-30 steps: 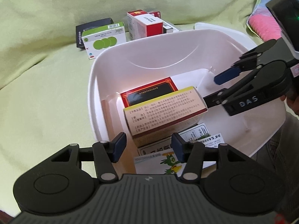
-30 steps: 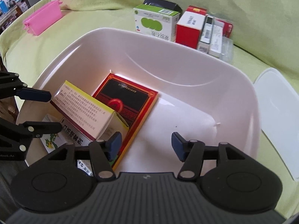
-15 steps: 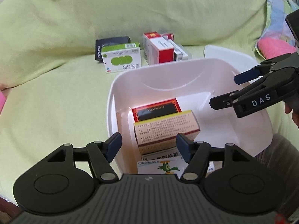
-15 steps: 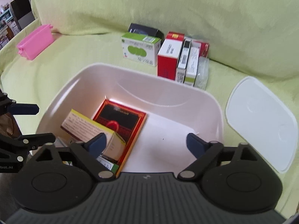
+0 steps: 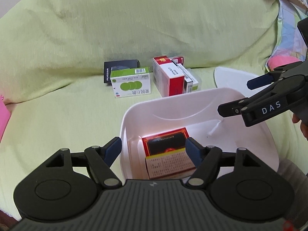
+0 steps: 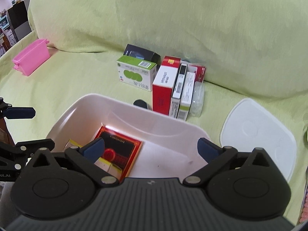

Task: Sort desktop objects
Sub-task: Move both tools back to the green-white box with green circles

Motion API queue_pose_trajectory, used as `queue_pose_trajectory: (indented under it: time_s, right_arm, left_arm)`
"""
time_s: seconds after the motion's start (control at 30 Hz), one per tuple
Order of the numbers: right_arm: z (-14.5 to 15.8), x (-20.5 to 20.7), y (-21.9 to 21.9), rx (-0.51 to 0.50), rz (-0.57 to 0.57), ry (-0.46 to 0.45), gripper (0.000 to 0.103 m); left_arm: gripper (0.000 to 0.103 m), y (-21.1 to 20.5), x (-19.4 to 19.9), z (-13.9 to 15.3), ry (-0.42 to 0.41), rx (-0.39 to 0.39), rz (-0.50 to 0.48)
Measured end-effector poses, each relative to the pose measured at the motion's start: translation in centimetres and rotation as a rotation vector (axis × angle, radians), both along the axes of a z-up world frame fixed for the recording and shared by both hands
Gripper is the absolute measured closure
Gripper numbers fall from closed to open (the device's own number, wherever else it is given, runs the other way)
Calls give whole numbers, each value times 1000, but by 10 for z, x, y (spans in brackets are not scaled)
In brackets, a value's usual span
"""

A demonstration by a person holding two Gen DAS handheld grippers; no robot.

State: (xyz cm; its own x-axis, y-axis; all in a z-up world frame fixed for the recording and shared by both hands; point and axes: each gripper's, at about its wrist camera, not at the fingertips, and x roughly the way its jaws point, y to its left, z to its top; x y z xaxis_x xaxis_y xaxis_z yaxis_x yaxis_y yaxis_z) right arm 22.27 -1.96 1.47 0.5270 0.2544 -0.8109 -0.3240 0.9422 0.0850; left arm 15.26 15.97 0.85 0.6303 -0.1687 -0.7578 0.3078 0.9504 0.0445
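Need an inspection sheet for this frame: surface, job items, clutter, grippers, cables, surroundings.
Surface: green sofa cover, wrinkled.
Job's things: white bin holds a red-and-black box and a yellow-edged box; green-and-white box, black box and a row of upright boxes wait behind it.
Clutter: white lid beside the bin; pink basket far off.
Grippers: left gripper and right gripper, jaws open, empty, above the bin.
Cables: nothing seen.
Surroundings: furniture past the sofa arm, too blurred to tell.
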Motion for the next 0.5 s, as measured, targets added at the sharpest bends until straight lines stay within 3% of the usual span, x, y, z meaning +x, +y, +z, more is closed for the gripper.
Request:
queue_pose_trajectory:
  time_s: [0.5]
  right_arm:
    - [-1,43,14,-24,13,-19,1]
  left_arm:
    - [28,14,42,-12,2,-22,25]
